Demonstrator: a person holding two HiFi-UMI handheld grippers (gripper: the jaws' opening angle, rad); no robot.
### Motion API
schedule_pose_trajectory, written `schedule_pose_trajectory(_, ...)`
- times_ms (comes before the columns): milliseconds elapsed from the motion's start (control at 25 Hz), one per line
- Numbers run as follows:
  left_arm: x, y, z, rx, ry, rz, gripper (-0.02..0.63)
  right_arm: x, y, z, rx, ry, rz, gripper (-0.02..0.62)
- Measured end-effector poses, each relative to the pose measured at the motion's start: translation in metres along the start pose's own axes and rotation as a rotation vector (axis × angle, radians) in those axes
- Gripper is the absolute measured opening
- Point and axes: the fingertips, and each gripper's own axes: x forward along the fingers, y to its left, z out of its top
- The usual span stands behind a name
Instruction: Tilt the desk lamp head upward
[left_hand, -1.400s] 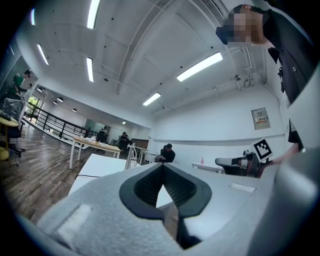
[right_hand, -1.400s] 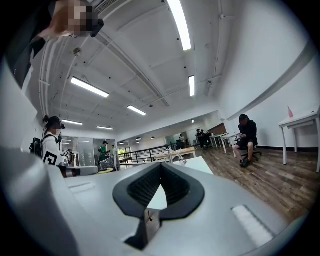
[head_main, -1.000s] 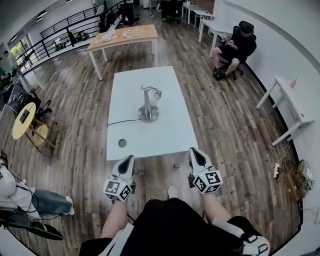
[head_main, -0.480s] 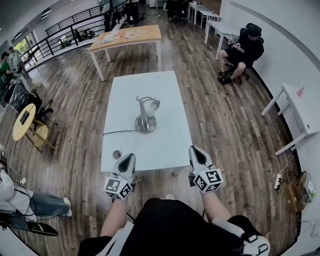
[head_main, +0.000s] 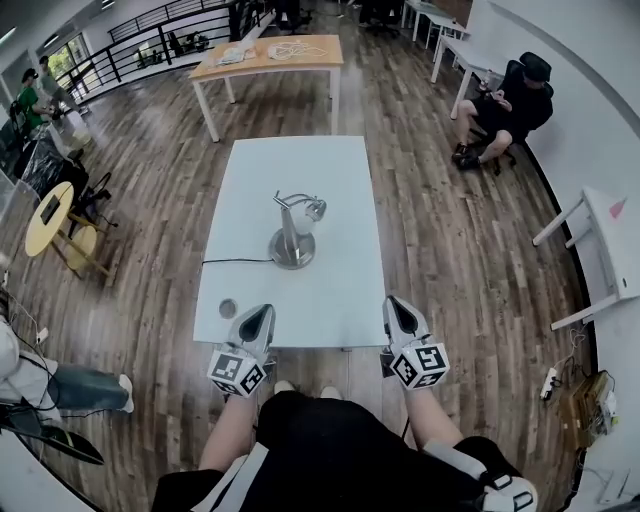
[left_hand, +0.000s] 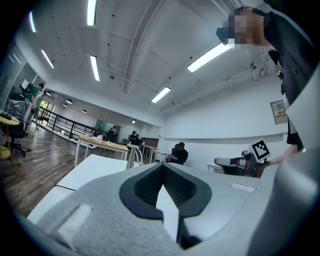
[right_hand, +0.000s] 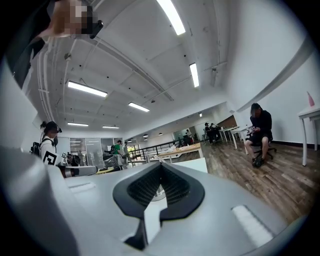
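Desk lamp (head_main: 293, 235) stands on the table (head_main: 340, 180) — left claw (head_main: 264, 312) and right claw (head_main: 392, 303) both pinched together, empty.

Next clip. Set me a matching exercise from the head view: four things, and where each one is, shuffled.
Things:
1 lamp
2 hole
3 wooden table
4 seated person

Places:
a near left corner of the white table
b far right, away from both tables
c middle of the white table
d beyond the white table's far end

Pairs: 1-c, 2-a, 3-d, 4-b
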Motion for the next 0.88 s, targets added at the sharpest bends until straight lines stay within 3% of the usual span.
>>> schedule_pose_trajectory(240,0.017,0.028,0.001,-0.005,-0.011,0.028,0.003,0.041,0.002,0.000,-0.040,0.011,0.026,0.003)
schedule_pose_trajectory(560,0.058,0.067,0.022,0.040,-0.023,-0.017,0.002,0.102,0.008,0.021,-0.050,-0.019,0.045,0.003)
schedule_pose_trajectory(880,0.080,0.109,0.026,0.023,-0.022,-0.021,0.002,0.151,0.017,0.025,-0.056,-0.012,0.052,0.003)
